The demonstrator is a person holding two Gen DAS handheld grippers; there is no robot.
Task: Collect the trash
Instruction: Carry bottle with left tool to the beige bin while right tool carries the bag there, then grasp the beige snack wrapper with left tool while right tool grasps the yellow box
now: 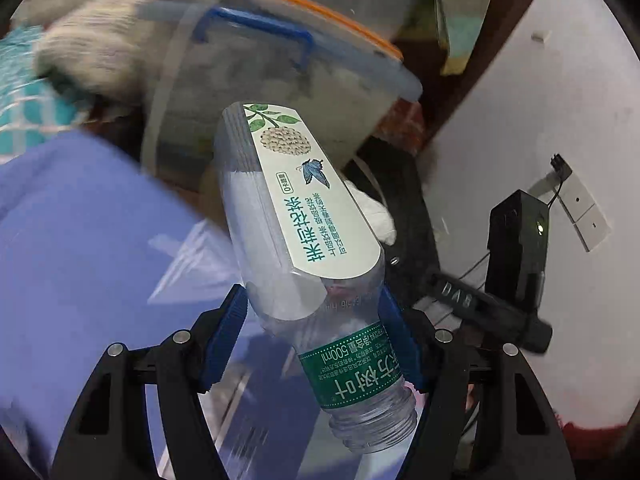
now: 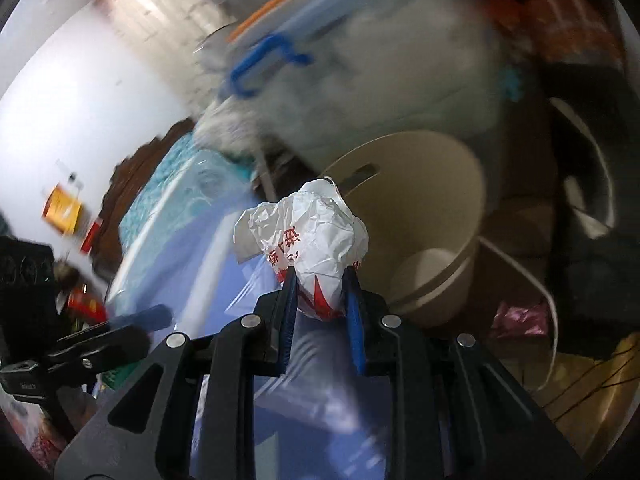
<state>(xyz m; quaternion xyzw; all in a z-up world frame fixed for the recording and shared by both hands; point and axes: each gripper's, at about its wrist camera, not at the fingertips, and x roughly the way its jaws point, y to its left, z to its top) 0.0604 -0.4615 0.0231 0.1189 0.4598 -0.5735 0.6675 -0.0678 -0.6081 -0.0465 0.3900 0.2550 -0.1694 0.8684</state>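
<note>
Now we hold trash in both tools: our left gripper (image 1: 316, 320) pinches an empty plastic bottle (image 1: 296, 216), our right gripper (image 2: 320, 292) clamps a crumpled white bag (image 2: 308, 232). The beige bin (image 2: 420, 220) sits at two o'clock; we should centre over its mouth before releasing.

The clear bottle (image 1: 304, 248) had a white-and-green label; beside the beige bucket (image 2: 416, 216), the crumpled bag (image 2: 308, 232) was white with red print.

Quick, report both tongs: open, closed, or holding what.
Left tongs: closed on an uncapped plastic bottle.
Right tongs: closed on a crumpled white bag.
</note>
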